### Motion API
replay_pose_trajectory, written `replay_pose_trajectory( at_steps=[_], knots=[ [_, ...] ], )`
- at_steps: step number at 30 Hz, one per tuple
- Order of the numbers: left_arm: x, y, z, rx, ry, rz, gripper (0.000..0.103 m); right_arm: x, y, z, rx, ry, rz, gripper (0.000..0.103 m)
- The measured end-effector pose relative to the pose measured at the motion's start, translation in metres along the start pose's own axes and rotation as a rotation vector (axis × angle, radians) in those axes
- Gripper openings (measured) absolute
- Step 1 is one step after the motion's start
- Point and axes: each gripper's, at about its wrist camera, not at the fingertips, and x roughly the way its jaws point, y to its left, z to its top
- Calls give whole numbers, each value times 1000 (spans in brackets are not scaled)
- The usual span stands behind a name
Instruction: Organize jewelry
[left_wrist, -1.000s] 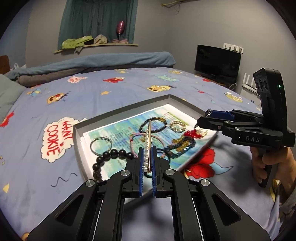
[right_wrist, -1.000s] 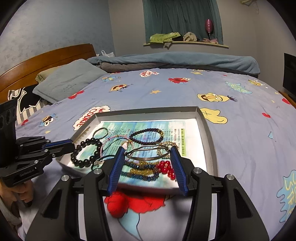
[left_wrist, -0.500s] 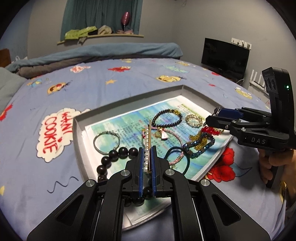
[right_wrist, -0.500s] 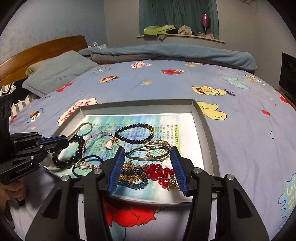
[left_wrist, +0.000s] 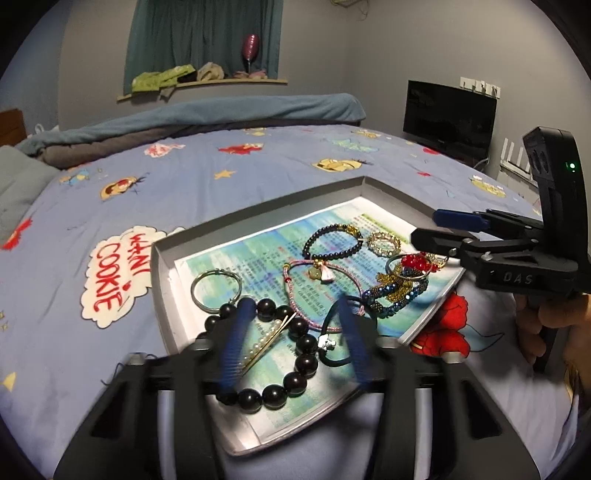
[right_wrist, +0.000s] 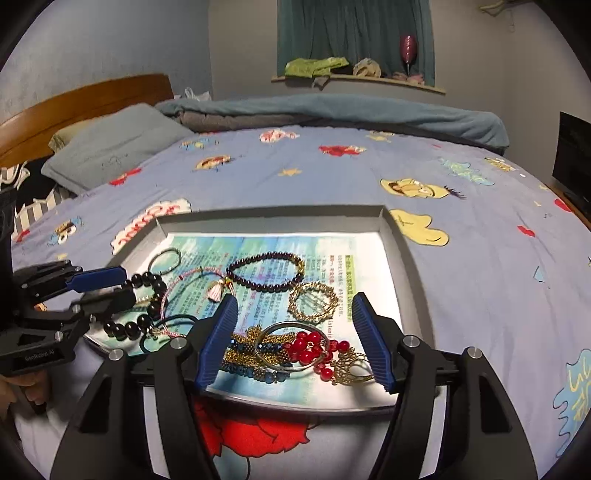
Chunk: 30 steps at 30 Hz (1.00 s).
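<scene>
A grey tray (left_wrist: 258, 201) (right_wrist: 273, 218) lined with printed paper lies on the bed and holds several pieces of jewelry. My left gripper (left_wrist: 293, 336) is open above the tray's near-left corner. A gold pearl clip (left_wrist: 264, 345) lies between its fingers, inside a black bead bracelet (left_wrist: 299, 354). My right gripper (right_wrist: 291, 339) is open over the tray's near edge, around a silver bangle (right_wrist: 291, 326), red beads (right_wrist: 306, 347) and blue-gold chains (right_wrist: 247, 354). A dark bead bracelet (right_wrist: 266, 271), a gold ring bracelet (right_wrist: 314, 301) and a pink cord (left_wrist: 321, 273) lie farther in.
The blue cartoon bedspread (right_wrist: 369, 173) surrounds the tray. A rolled duvet (right_wrist: 332, 110), a pillow (right_wrist: 110, 144) and a wooden headboard (right_wrist: 74, 99) are at the far end. A black TV (left_wrist: 448, 118) stands at the right wall.
My left gripper has opened and let the pearl clip drop into the tray inside the black bead bracelet. My right gripper has moved lower over the bangle and red beads.
</scene>
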Motion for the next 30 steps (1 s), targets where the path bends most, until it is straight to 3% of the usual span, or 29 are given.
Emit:
replay_pose_trajectory(
  at_steps=[1,3,4,13,21,30],
  knots=[
    [-2,0,0,-3,-7,4,67,-6,-3,-1,18,-26,4,71],
    [-9,1,-1,-13,-22,2,72,-15,-9,-3,52,-62,13,74],
    [-12,1,-2,-22,-25,1,81,-18,-12,-4,65,-70,20,74],
    [-52,-6,-12,-74,-121,27,96,-55,-26,-18,128,-140,24,83],
    [-79,-18,-28,-120,-218,91,98,-89,-5,-44,62,-186,-22,97],
    [-88,-28,-47,-142,-218,126,98,-104,15,-61,7,-189,-24,97]
  ],
)
